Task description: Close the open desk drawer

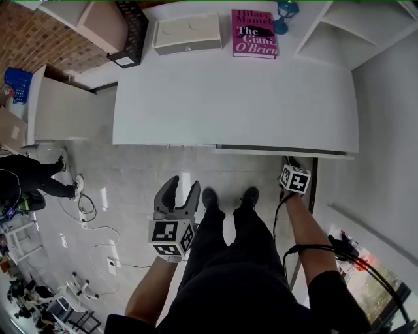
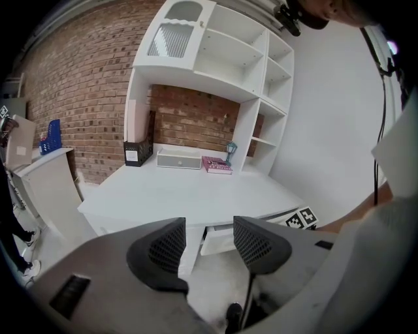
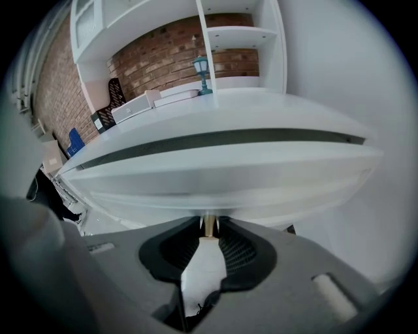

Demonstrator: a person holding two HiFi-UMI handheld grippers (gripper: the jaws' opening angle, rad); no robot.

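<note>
The white desk [image 1: 235, 98] has a shallow drawer [image 1: 274, 151] under its right half, standing out a little past the desk's front edge. In the right gripper view the drawer front [image 3: 215, 169] fills the picture. My right gripper [image 3: 209, 229] is shut on the drawer's small pale knob [image 3: 208, 224], right at the jaw tips. From the head view only its marker cube and body [image 1: 292, 171] show against the drawer front. My left gripper [image 1: 184, 185] hangs over the floor left of my legs, apart from the desk. Its pads [image 2: 166, 251] stand open with nothing between them.
At the back of the desktop lie a pink book [image 1: 254, 34], a white organiser box [image 1: 187, 32], a blue lantern [image 1: 285, 14] and a black file holder [image 1: 130, 32]. A low white cabinet [image 1: 59, 111] stands left of the desk. Cables [image 1: 91, 222] trail over the floor.
</note>
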